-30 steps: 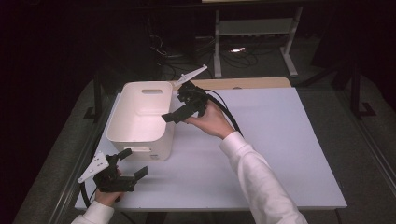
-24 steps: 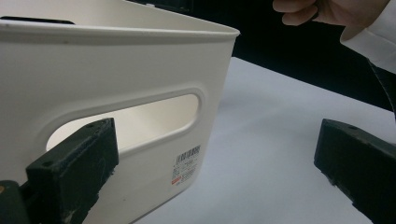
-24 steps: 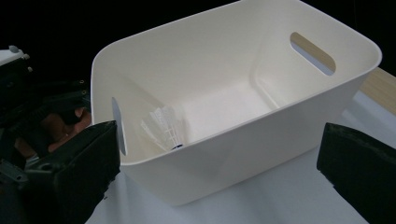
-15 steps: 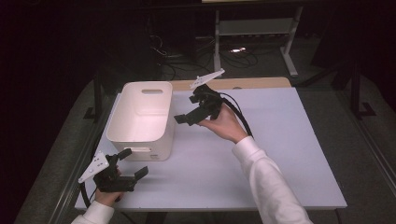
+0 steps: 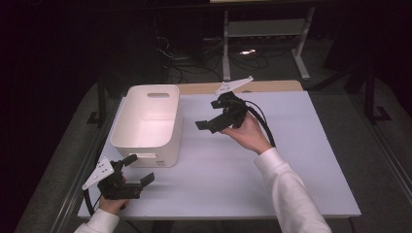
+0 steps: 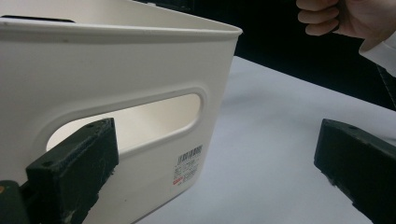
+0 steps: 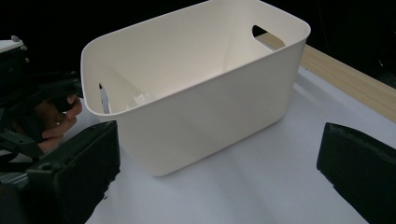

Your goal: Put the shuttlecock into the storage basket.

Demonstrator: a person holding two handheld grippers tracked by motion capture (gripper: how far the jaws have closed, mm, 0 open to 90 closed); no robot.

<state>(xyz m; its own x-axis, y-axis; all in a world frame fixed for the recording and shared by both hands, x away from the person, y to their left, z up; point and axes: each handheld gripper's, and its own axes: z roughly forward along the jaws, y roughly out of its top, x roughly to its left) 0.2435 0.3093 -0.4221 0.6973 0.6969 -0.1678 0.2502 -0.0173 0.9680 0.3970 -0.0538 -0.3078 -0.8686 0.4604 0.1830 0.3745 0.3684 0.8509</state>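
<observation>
Worktop (image 5: 291,160), pale and matte, seen from above, with a dark room around it. White bin (image 5: 148,124), open-topped with slot handles in its short ends, sits at about 10 o'clock from the worktop's middle. A small pale scrap lies on its floor in the right gripper view; what it is cannot be told.

Left gripper (image 5: 130,175) is at 7 o'clock, near the front edge, just below the bin's near end. A hand (image 5: 111,201) holds it low over the surface. Its jaws are spread wide with nothing between them, and they point at the bin's near handle slot and a small printed label (image 6: 187,164) beside it.

Right gripper (image 5: 210,125) is near the middle, at about 12 o'clock, lifted above the surface and just right of the bin without touching it. A hand (image 5: 248,133) in a white sleeve (image 5: 286,189) holds it. Its jaws are also wide apart and empty, aimed at the bin's long side.

A strip of bare wood (image 5: 272,86) shows along the far edge.
</observation>
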